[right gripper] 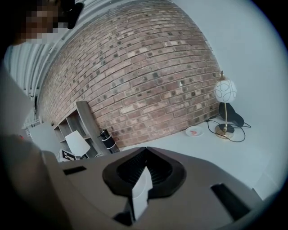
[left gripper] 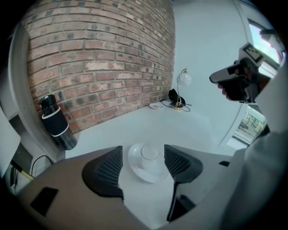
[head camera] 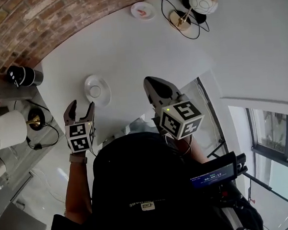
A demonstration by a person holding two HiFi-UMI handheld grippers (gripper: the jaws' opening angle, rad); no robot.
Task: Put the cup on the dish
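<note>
The left gripper [head camera: 80, 107] hangs with its jaws apart and empty, just on the near side of the one cup [left gripper: 150, 153]. The cup sits upright on the one dish [left gripper: 137, 170], so the placing looks done. The right gripper [head camera: 154, 84], jaws together on nothing, is held idle to the right. Farther off stand one bottle [head camera: 23, 76], one small plate [head camera: 142, 10], one globe lamp [head camera: 202, 2] and one shaded lamp [head camera: 7, 129].

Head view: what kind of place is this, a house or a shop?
Probably a living room, or a studio dressed like one. There is a red brick wall, a gold lamp with a round white shade on the big white table, and a white cup on a white dish.
</note>
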